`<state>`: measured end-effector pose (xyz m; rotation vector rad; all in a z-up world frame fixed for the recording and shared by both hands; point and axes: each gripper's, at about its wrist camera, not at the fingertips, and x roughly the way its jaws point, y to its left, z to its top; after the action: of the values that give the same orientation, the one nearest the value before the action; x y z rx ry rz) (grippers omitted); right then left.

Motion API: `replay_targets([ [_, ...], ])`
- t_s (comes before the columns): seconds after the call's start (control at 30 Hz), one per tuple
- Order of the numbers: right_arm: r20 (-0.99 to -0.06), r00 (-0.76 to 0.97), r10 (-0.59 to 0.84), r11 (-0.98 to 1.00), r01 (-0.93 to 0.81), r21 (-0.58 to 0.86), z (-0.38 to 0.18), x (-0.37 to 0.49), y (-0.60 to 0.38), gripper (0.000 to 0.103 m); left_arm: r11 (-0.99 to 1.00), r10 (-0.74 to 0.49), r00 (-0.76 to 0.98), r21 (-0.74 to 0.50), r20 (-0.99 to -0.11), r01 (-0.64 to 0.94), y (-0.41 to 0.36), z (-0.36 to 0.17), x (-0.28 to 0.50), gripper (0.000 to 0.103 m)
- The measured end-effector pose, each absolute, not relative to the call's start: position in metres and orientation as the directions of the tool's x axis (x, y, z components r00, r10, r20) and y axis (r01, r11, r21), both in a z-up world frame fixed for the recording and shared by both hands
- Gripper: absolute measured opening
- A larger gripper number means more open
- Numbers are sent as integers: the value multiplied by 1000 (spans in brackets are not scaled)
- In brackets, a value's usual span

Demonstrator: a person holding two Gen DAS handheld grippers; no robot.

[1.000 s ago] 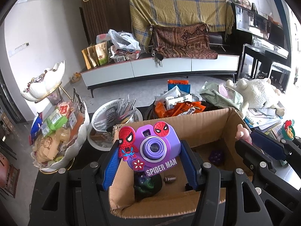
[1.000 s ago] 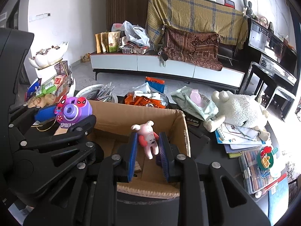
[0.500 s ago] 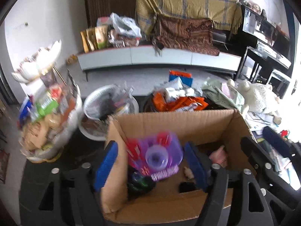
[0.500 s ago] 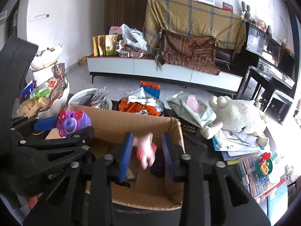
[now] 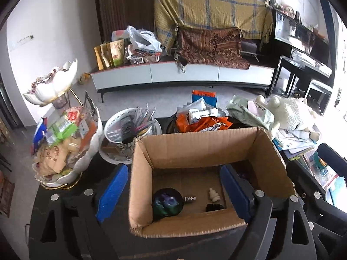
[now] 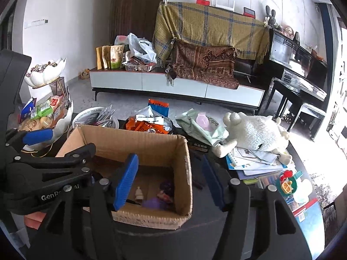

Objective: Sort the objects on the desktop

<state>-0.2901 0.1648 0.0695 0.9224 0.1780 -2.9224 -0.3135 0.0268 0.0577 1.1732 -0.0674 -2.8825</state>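
Cardboard box [image 5: 201,151] sits under both spread, empty tools, left [image 5: 173,190] and right [image 6: 171,183], whose fingers straddle its walls and could snag and tip it.

Daylight poured in from the right, and the far right edge of both views was blown out to white, washing over the plush sheep [image 6: 256,133] and the stacked papers [image 6: 253,162]. The white wall [image 5: 54,34] was evenly lit. Inside the cardboard box [image 5: 201,149] the floor lay in soft shadow. Both pictures were sharp, but straight lines bowed hard toward the dark, vignetted corners.
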Motion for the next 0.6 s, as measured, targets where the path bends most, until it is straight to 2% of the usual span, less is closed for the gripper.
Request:
replay_targets([
  [0.3,-561,-827,-39,-994,91,-64,84,-260,170,63,-997,-63,-718,70,-693,20,25,73,-282,85],
  [0.37,-559,-828,-37,-995,83,-58,87,-254,171,72,-997,-64,-721,68,-690,24,22,76,-275,85],
  [0.43,-557,-830,-35,-996,76,-52,89,-248,172,90,-998,-60,-725,54,-686,32,17,80,-268,92],
  [0.53,-545,-837,-39,-997,65,-30,94,-238,177,100,-998,-60,-741,42,-669,42,13,87,-256,97],
  [0.6,-536,-843,-50,-997,69,-17,97,-231,178,102,-998,-70,-761,48,-645,51,13,92,-247,99],
])
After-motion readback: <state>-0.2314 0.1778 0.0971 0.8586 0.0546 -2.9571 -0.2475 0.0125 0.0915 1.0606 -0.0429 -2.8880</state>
